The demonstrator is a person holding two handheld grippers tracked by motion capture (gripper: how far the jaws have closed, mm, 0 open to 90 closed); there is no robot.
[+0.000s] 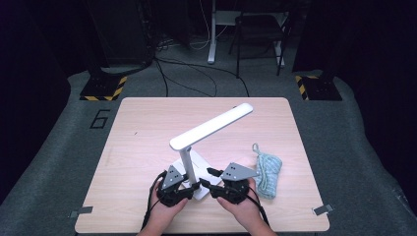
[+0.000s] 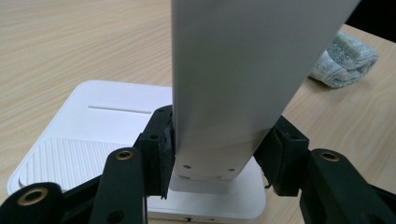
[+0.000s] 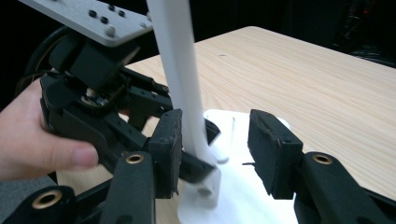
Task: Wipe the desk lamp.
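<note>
Lamp [image 1: 196, 147], white, stands on its base near the front middle of the bench [image 1: 147, 123]. Left tongs [image 1: 189, 189] clamp the lamp's upright stem low down. Right tongs [image 1: 209, 178] gape wide around the stem. Farther right lies a pale blue cloth [image 1: 268, 169].

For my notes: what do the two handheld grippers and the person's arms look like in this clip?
Both the left gripper and the right gripper are black, each topped by a grey three-cornered plate with dark screws. Jaws are black linkage arms with brass-ringed pivot holes and rectangular pads. Black cables trail back from each. The forearms are bare, no sleeves visible.
</note>
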